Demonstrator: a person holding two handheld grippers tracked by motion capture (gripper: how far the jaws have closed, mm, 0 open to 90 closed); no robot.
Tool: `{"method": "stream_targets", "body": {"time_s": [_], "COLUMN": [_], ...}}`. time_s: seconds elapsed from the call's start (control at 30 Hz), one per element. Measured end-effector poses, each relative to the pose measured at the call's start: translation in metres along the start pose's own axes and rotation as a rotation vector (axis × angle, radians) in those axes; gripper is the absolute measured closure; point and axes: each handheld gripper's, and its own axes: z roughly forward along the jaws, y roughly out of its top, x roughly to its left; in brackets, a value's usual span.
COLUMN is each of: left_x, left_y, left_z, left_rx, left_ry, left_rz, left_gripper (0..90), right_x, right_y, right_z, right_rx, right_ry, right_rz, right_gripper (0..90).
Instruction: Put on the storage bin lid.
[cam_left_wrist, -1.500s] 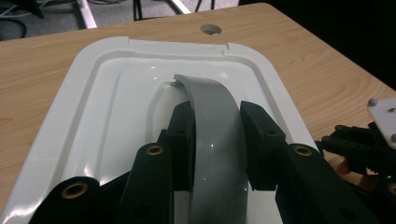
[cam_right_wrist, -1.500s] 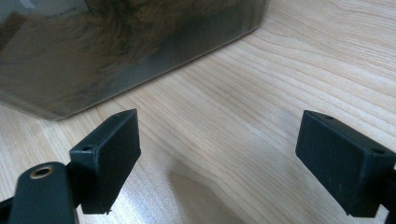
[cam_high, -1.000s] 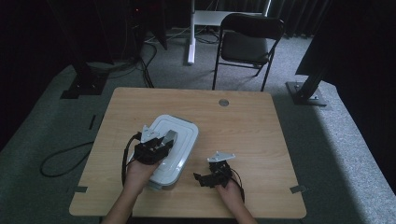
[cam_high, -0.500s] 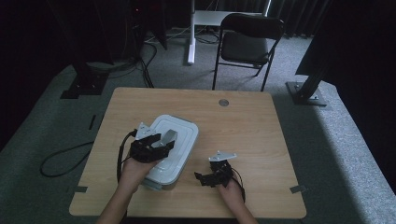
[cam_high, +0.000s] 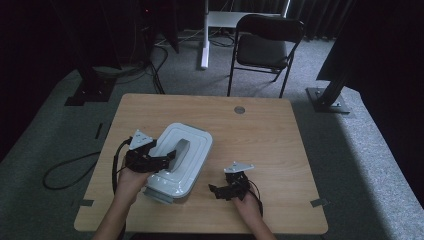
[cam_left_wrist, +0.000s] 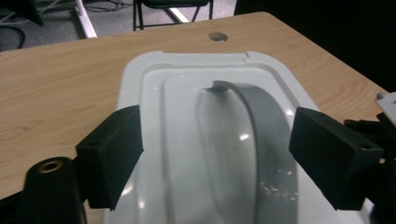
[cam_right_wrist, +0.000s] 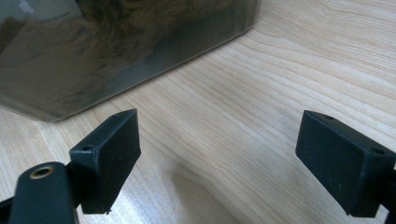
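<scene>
Left gripper (cam_left_wrist: 215, 154) jaws just opening, apart over lid handle (cam_left_wrist: 266, 135); right gripper (cam_right_wrist: 219, 158) apart; box (cam_right_wrist: 116, 42) contents murky.

You have a white lid (cam_high: 186, 150) with a grey handle (cam_left_wrist: 264, 126) arching over it, set on a box whose wall (cam_right_wrist: 116, 42) looks smoky grey and see-through, with something brownish behind it. The table (cam_high: 260, 135) under it is light wood with fine grain lines and one small grey round cap (cam_high: 239, 109). Your left gripper (cam_high: 167, 159) and right gripper (cam_high: 216, 191) are black, each topped by a pale grey plate.
</scene>
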Motion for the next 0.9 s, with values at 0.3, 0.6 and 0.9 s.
{"method": "stream_targets", "body": {"time_s": [0.3,0.6,0.9], "left_x": [0.018,0.037,0.058], "left_y": [-0.006,-0.016,-0.025], "left_z": [-0.007,-0.011,-0.016], "left_rx": [0.031,0.014,-0.017], "left_ry": [0.046,0.084,0.141], "left_rz": [0.006,0.026,-0.019], "left_gripper": [2.6,1.3,1.3], "right_x": [0.000,0.000,-0.001], "right_y": [0.000,-0.001,-0.003], "right_z": [0.000,0.002,0.003], "right_rx": [-0.007,0.001,0.007], "right_ry": [-0.006,-0.004,-0.005], "right_rz": [0.003,0.002,0.003], "right_gripper": [13.2,13.2,13.2]}}
